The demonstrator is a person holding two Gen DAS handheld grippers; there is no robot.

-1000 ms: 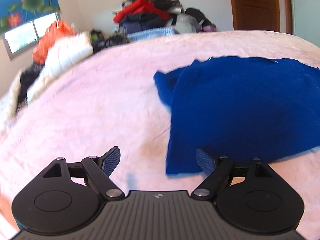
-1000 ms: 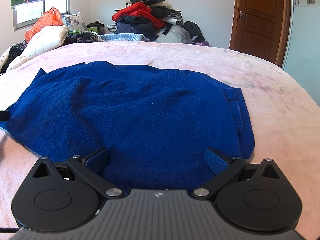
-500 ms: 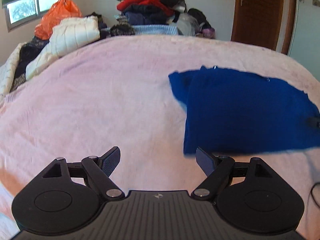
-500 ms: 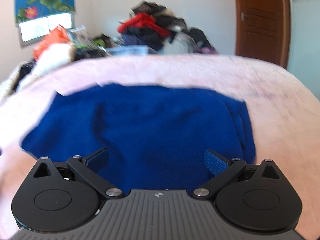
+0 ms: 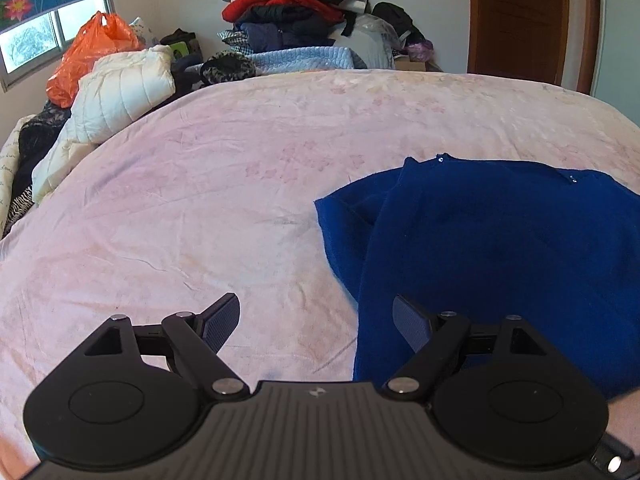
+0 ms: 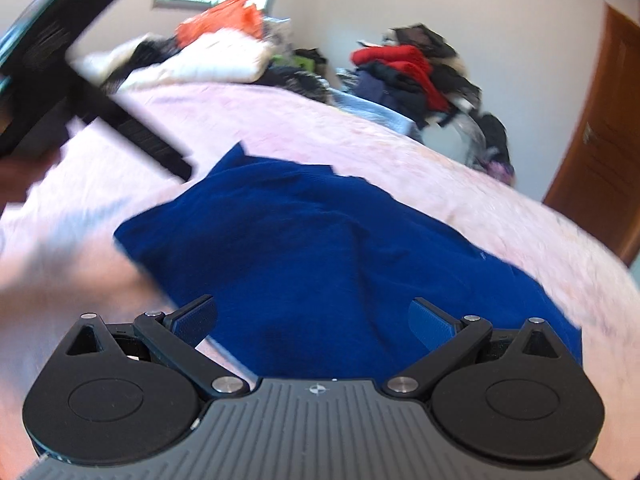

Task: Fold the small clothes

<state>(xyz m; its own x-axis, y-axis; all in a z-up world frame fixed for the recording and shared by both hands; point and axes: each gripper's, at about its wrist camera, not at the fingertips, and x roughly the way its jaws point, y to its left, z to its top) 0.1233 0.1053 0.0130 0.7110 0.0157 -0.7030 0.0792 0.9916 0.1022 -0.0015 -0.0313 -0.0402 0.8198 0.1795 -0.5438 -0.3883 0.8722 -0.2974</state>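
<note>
Pale pink plush bedspread [image 5: 224, 184] fills your left wrist view, with a heap of red and dark clothes [image 5: 296, 4] stacked against the far wall, a white quilted jacket [image 5: 120, 88] and an orange plastic bag [image 5: 88, 56] at the bed's far left edge, a window with a lotus-print blind [image 5: 48, 8] above them, and a brown wooden door [image 5: 520, 20] at the far right. Your left gripper [image 5: 316, 318] hangs over the near part of the bed with its jaws spread wide and nothing between them. Its right finger sits above the near left edge of the folded dark blue knitted sweater [image 5: 500, 248], its left finger above bare bedspread. The sweater lies flat toward the bed's right side, with one layer showing beneath another along its left edge.

From your right wrist, the picture is tilted and blurred. The same blue sweater [image 6: 328, 252] lies on the pink bedspread [image 6: 440, 160] directly ahead of your right gripper [image 6: 314, 322], whose jaws are also spread and empty, both fingers over the sweater's near edge; you cannot tell whether they touch it. Your left gripper's black body [image 6: 60, 72] shows at the upper left, well apart from the sweater. The clothes heap [image 6: 412, 76] and door [image 6: 600, 160] lie beyond the bed's far edge.
</note>
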